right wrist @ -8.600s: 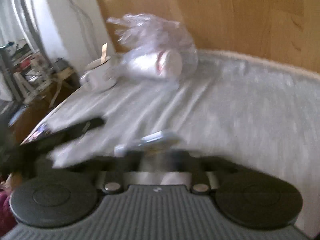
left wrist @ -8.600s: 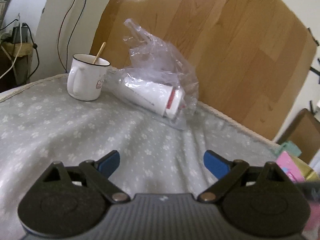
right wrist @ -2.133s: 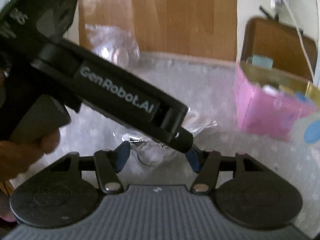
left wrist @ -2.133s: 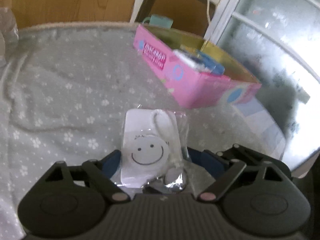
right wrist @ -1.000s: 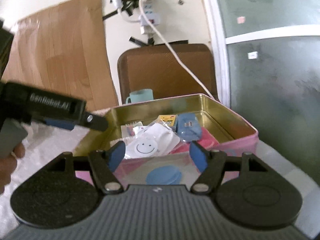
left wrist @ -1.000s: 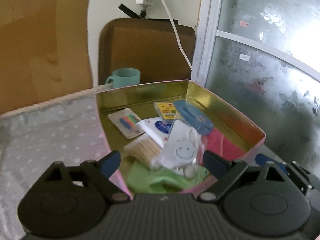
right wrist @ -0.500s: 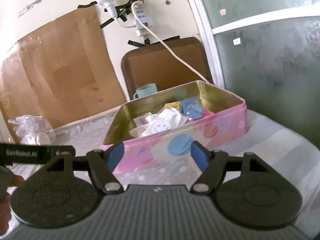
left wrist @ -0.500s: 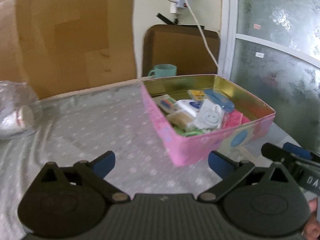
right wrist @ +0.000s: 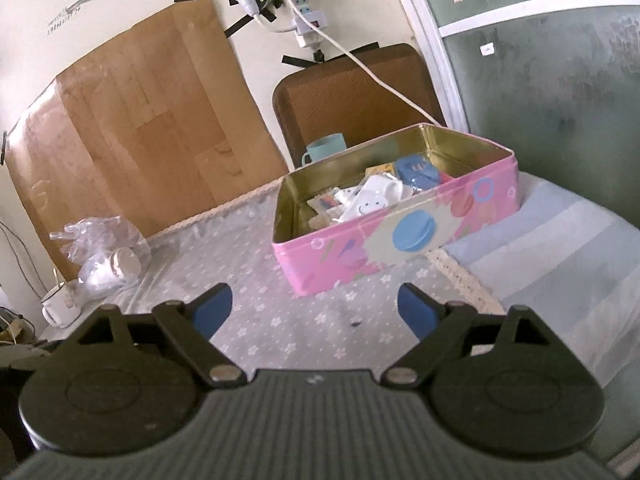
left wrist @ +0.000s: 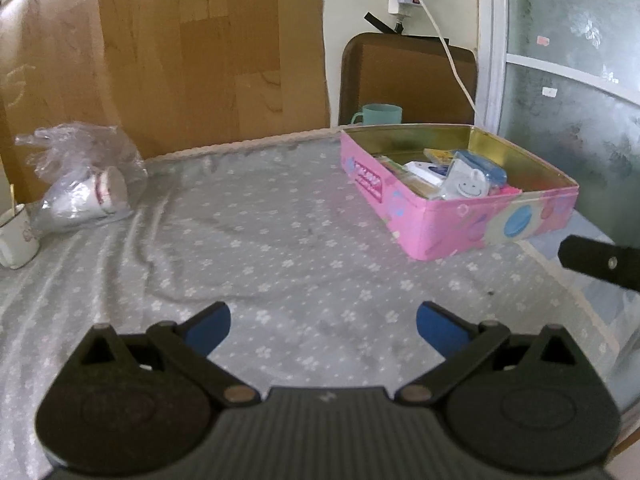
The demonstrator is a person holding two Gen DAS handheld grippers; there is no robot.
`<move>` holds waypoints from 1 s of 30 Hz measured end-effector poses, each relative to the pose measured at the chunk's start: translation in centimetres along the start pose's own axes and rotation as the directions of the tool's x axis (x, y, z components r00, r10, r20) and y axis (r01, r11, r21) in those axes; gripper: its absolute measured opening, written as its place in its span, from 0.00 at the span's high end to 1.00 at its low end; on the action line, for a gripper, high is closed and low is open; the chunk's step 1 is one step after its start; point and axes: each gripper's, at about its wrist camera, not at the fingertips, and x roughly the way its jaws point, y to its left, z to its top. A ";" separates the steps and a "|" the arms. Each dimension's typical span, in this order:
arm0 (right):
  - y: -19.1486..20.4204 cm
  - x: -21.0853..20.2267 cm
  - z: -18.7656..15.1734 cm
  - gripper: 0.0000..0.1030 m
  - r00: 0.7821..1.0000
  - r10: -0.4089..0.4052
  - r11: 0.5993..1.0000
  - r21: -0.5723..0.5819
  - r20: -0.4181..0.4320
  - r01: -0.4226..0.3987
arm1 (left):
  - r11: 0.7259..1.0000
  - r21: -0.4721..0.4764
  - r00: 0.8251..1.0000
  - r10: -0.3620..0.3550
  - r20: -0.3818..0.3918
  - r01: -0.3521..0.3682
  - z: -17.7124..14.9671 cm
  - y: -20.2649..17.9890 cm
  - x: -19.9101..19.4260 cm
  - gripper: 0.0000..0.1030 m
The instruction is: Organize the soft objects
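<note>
A pink tin box stands on the grey flowered cloth at the right; it also shows in the right wrist view. Inside it lies a white smiley-face packet, seen too in the right wrist view, among several small items. My left gripper is open and empty, held back above the cloth. My right gripper is open and empty, in front of the box. The right gripper's tip shows at the left wrist view's right edge.
A clear plastic bag with a paper cup lies at the back left, beside a white enamel mug. A teal cup and a brown chair back stand behind the table. A striped cloth covers the right edge.
Both grippers have pulled back from the box, which now looks smaller and farther. The smiley packet stays in the box.
</note>
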 end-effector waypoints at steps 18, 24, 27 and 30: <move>1.6 -0.9 -0.1 0.11 1.000 0.013 0.999 -0.041 0.010 -0.012 | 0.998 0.058 1.000 -0.006 0.022 0.004 -1.3 -0.3 -1.5 0.00; 1.4 -1.1 0.0 0.11 1.000 0.026 0.999 -0.042 0.015 -0.026 | 0.997 0.078 1.000 0.011 0.027 -0.013 -1.3 -0.8 -1.9 0.00; 1.3 -1.2 0.0 0.11 0.999 0.031 0.999 -0.042 0.021 -0.030 | 0.996 0.091 0.999 0.008 0.038 -0.012 -1.3 -1.0 -2.3 0.00; 1.2 -1.2 0.1 0.11 0.999 0.030 0.998 -0.048 0.027 -0.028 | 0.995 0.097 0.999 -0.004 0.040 0.000 -1.3 -1.1 -2.7 0.00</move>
